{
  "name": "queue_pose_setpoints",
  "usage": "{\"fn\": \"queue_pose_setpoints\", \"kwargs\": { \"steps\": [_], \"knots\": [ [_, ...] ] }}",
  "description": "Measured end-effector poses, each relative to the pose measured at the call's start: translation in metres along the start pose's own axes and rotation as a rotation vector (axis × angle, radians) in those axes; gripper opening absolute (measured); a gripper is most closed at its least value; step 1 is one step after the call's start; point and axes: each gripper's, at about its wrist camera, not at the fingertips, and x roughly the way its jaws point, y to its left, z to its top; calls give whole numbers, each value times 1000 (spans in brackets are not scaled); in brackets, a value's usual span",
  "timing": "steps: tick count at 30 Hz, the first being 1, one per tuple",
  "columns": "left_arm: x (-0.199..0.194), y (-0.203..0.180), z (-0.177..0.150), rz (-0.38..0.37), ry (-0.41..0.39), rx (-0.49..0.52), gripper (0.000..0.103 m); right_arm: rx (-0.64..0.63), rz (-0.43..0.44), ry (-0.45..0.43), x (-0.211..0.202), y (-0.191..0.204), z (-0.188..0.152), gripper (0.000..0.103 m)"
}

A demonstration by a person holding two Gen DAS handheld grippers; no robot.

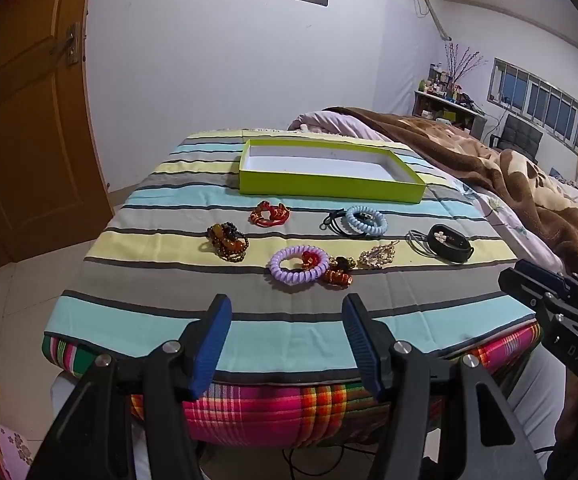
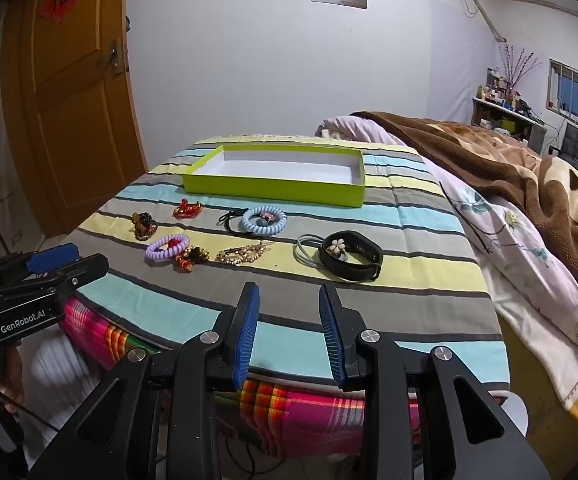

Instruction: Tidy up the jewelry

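Tongs, left (image 1: pixel 287 340) and right (image 2: pixel 289 330), hung wide open and empty. Beyond lay a purple coil tie (image 1: pixel 299 265), gold clip (image 1: pixel 377 256), black band (image 2: pixel 351 256), blue coil tie (image 1: pixel 365 220), then the lime tray (image 1: pixel 329 188), on the striped bed (image 1: pixel 169 316).

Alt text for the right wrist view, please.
Open right gripper hovers at the near edge of a striped cloth strewn with hair ties and bracelets. An empty green tray sits behind them; the left gripper is at left.

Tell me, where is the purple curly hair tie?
The purple spiral hair tie lies on the striped cloth, left of the gold clip.
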Motion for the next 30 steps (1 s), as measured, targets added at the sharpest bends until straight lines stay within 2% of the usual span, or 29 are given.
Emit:
{"fn": "queue_pose_setpoints", "kwargs": {
  "steps": [30],
  "knots": [
    [-3, -4, -2, 3, -34, 6, 60, -3, -19, -21, -4, 1, 1, 32]
  ]
}}
